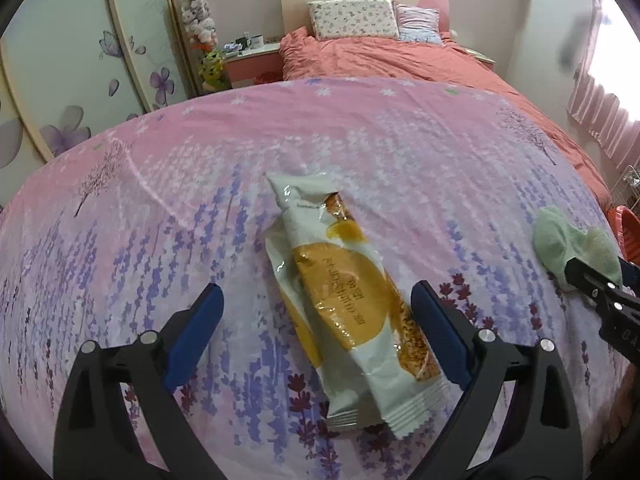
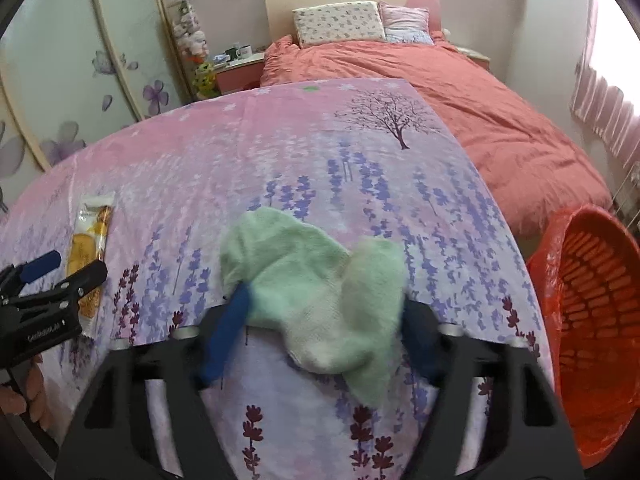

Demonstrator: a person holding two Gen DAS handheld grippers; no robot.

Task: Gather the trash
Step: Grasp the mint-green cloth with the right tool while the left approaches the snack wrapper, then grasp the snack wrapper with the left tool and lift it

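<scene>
While my left tongs stand wide apart, holding nothing, the glossy snack wrapper lies flat between their blue pads on the lavender-print bedsheet. It is long and crinkly, white and orange, with crimped ends, its long axis running 11 to 5 o'clock. My right tongs are open around a soft, crumpled green cloth. A red slatted basket sits at 3 o'clock.

Soft, even daylight enters from the overexposed window at right. Fisheye curvature bends the edges, with dark vignetted corners. Glare streaks the wrapper; the cloth appears motion-blurred.
</scene>
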